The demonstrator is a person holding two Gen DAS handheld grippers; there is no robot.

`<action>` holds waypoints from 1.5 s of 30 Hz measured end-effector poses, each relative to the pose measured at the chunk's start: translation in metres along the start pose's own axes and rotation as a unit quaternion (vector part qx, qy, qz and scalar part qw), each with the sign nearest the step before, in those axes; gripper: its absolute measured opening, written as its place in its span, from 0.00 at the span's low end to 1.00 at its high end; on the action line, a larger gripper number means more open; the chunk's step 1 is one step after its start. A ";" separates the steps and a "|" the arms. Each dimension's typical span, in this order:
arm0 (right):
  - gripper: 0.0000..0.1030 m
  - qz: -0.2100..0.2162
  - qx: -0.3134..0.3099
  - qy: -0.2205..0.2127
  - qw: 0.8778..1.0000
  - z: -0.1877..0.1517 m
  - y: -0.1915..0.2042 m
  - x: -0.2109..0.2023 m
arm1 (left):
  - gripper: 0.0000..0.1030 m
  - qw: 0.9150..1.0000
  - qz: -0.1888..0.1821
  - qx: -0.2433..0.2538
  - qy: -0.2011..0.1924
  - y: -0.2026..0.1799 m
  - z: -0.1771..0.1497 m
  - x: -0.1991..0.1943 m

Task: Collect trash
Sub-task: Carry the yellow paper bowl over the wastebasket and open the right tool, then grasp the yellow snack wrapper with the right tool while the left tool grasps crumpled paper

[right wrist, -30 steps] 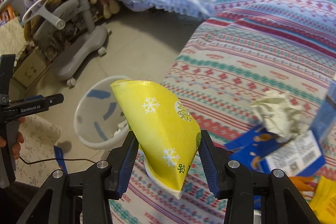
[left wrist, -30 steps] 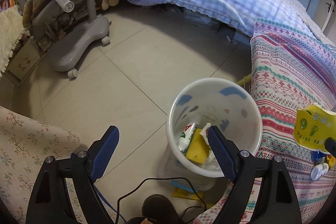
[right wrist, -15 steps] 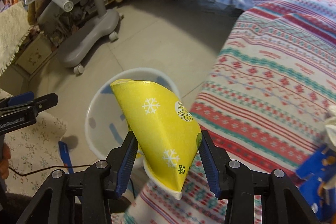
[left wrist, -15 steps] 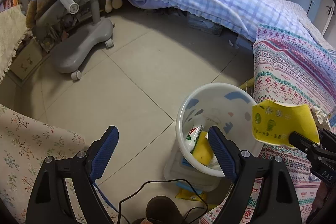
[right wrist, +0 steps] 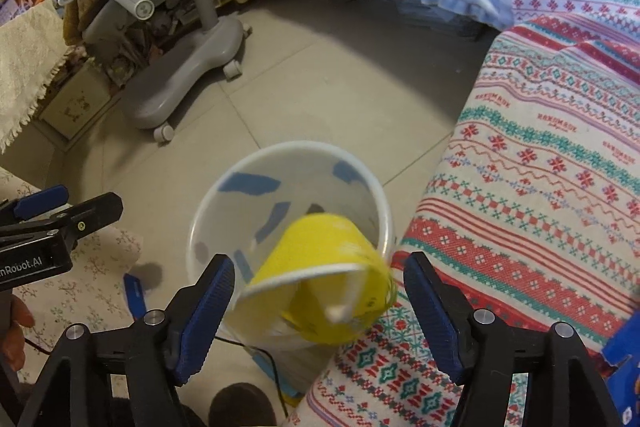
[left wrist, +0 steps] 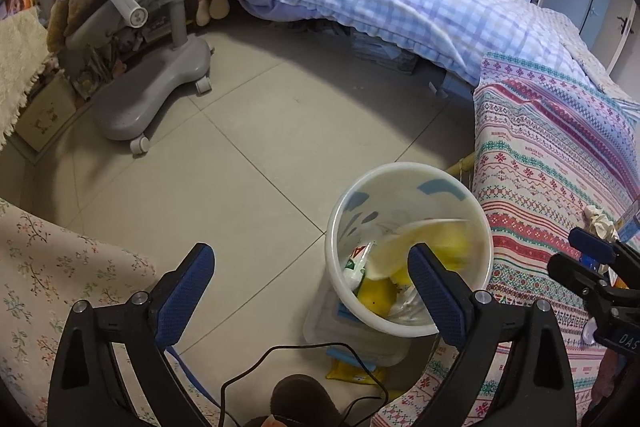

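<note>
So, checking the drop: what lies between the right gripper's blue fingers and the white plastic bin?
Right wrist view: only the blurred yellow paper cup, loose between the opening right gripper's pads, over the white plastic bin.

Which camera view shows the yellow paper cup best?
The right wrist view: the yellow paper cup fills the middle, blurred, falling over the white bin. The left wrist view shows only a blurred yellow streak inside the bin, partly behind a gripper finger.
</note>
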State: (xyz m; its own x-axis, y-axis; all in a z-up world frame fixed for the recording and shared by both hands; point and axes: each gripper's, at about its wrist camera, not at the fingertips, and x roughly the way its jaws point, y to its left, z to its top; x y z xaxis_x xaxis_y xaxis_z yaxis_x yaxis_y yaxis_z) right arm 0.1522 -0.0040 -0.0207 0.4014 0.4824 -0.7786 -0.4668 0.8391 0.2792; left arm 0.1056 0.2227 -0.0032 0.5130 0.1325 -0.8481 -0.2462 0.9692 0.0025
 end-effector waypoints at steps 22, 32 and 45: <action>0.79 -0.110 0.043 -0.050 0.992 -0.050 -0.090 -0.125 | 1.00 0.993 -0.099 0.067 0.020 -0.085 -0.019 -0.015; 0.82 -0.185 0.130 -0.044 0.973 -0.095 -0.183 -0.172 | 1.00 0.983 -0.135 0.121 0.025 -0.145 -0.033 -0.020; 0.82 -0.208 0.285 0.030 0.935 -0.152 -0.276 -0.173 | 1.00 0.971 -0.170 0.165 0.022 -0.211 -0.039 -0.023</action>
State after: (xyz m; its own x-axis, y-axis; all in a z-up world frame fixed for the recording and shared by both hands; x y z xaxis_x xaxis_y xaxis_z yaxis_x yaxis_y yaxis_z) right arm 0.0924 -0.3574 -0.0486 0.4021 0.0844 -0.9117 0.2230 0.9567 0.1869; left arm 0.1136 0.0072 -0.0046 0.4818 -0.2086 -0.8511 0.2117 0.9702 -0.1180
